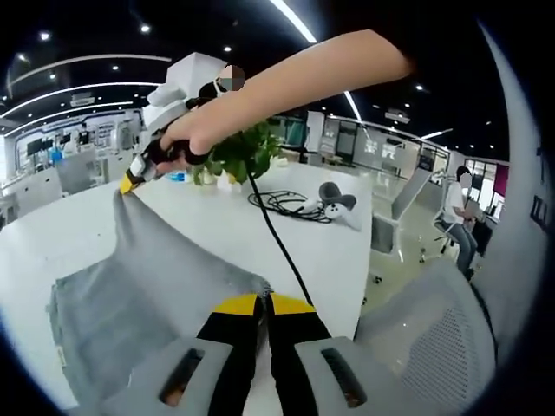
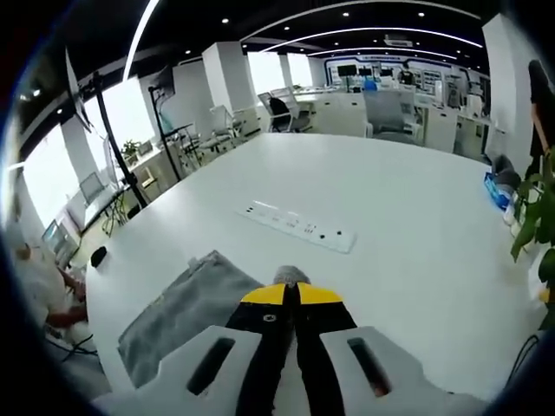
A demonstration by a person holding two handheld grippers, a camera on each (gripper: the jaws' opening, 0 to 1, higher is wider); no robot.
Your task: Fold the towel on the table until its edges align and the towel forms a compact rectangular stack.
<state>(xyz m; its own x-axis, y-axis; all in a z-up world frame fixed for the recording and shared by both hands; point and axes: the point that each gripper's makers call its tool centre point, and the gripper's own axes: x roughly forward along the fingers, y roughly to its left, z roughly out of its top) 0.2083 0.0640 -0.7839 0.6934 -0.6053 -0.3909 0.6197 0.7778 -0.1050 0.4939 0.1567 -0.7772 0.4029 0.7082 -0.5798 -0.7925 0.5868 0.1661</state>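
Clearly the fold is under way but far from finished. In the left gripper view, the left gripper (image 1: pixel 263 305) has its yellow-tipped jaws closed together on a corner of the grey towel (image 1: pixel 147 286), which lies partly on the white table (image 1: pixel 217 217) and partly lifted. Across from it, the right gripper (image 1: pixel 130 182), held in a person's hand (image 1: pixel 186 139), pinches another corner of the same towel and raises it, so the cloth rises in a slanted sheet from the table up to that pinch. A black cable (image 1: pixel 277 238) runs from that gripper down past the towel, and a green plant (image 1: pixel 238 156) and a coil of cord with a white device (image 1: pixel 338 206) sit farther back on the table.

In the right gripper view, the right gripper (image 2: pixel 292 299) likewise shows its jaws pressed shut, with a small bunch of grey cloth poking out at the tips; the rest of the towel (image 2: pixel 186 312) hangs down to the left, above the table (image 2: pixel 390 191), where a white power strip (image 2: pixel 299 227) lies well beyond.

As a judgement, two corners are gripped and lifted; carrying them over to meet the opposite edge, laying the cloth flat, and any further folds into a compact rectangle are not yet done. No neat stack shows.
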